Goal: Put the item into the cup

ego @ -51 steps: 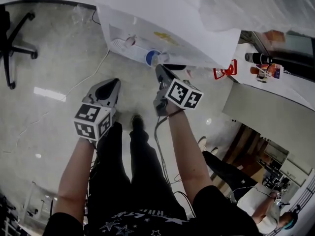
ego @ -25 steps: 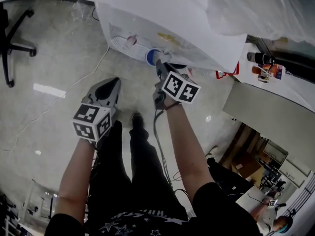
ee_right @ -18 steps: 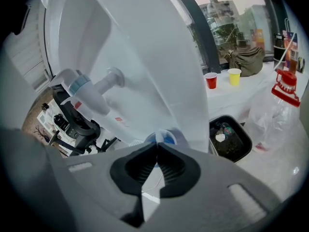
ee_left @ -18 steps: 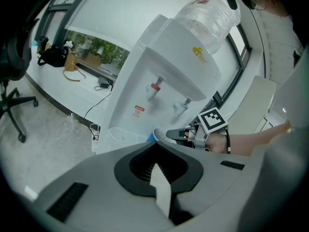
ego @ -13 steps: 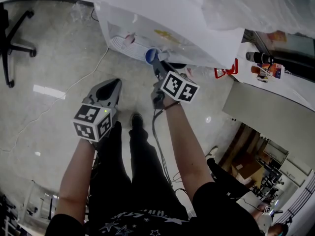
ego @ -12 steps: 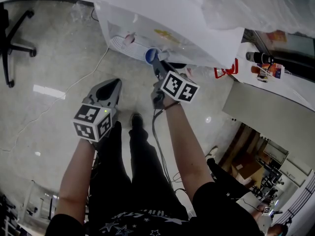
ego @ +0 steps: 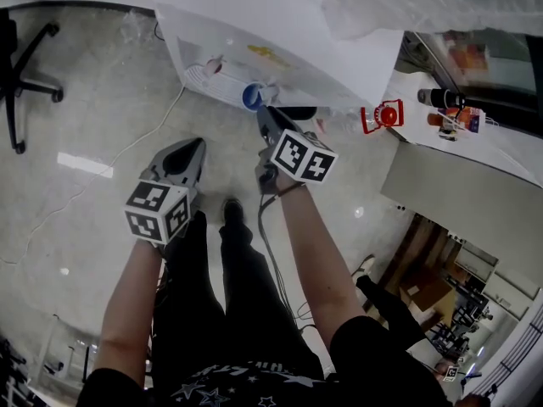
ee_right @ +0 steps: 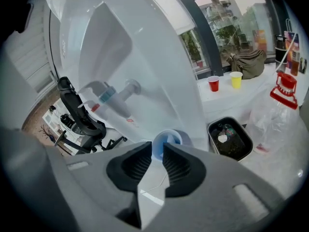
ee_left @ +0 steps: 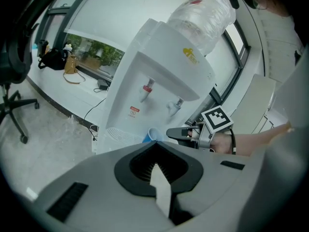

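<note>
A small blue cup (ego: pixel 250 96) hangs in front of the white water dispenser (ego: pixel 254 24), close to its drip tray (ego: pixel 199 75). My right gripper (ego: pixel 261 111) is shut on the cup's wall. In the right gripper view the cup (ee_right: pixel 166 141) shows between the tips of the right gripper (ee_right: pixel 156 151), its mouth tilted towards the camera, below the two taps (ee_right: pixel 116 98). The left gripper view shows the cup (ee_left: pixel 153 134) from the side. My left gripper (ego: pixel 197 145) hangs lower left over the floor, shut, with nothing in it (ee_left: pixel 155 146).
A black bin (ee_right: pixel 229 139) stands right of the dispenser. A red cup (ee_right: pixel 213 83) and a yellow cup (ee_right: pixel 236 79) sit on the sill. An office chair (ego: pixel 17 75) is far left. A cable (ego: pixel 161 117) runs over the floor. A counter (ego: pixel 475 151) is right.
My right gripper has carried the blue cup a little up and left, closer to the dispenser's tray. The left gripper has stayed where it was.
</note>
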Demonstrator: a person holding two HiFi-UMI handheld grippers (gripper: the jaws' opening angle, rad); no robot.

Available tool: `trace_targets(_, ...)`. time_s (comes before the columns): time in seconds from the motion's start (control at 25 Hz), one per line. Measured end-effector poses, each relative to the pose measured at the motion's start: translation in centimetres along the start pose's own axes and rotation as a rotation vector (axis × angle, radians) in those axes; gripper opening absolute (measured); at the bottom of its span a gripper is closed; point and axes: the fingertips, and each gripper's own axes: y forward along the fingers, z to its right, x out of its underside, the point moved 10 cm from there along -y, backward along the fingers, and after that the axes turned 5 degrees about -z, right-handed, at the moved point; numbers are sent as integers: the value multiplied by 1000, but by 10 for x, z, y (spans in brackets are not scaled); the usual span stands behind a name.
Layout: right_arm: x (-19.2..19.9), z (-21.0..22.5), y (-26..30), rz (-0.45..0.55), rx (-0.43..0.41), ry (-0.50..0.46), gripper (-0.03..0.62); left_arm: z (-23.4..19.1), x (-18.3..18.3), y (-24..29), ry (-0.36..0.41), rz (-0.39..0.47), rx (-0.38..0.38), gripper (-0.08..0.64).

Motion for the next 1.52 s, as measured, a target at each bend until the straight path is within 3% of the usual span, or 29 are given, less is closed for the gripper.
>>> trace_targets(0.4, -15, -24, -65, 64, -65, 2, 72, 52, -10, -33, 28, 35, -24, 5)
trace_targets(0.8, -19, -44, -155, 57, -176, -30, 63, 130, -18, -72, 39, 81, -33, 5)
trace_targets(0.96, -18, -54, -197, 32, -226, -85, 58, 162, -20, -87, 59, 98, -38, 5)
trace_targets(1.04, -11, -60, -218, 18, -247, -116, 5, 177, -15, -99, 72, 90, -45, 5)
trace_targets(1.28, 11, -70, -275, -34, -312, -199, 2, 216, 1, -139, 59, 111, -106, 5)
trace_targets(1.52, 10, -83, -312, -12, -382, -299, 0, 249, 3, -165, 80, 190, -175, 5)
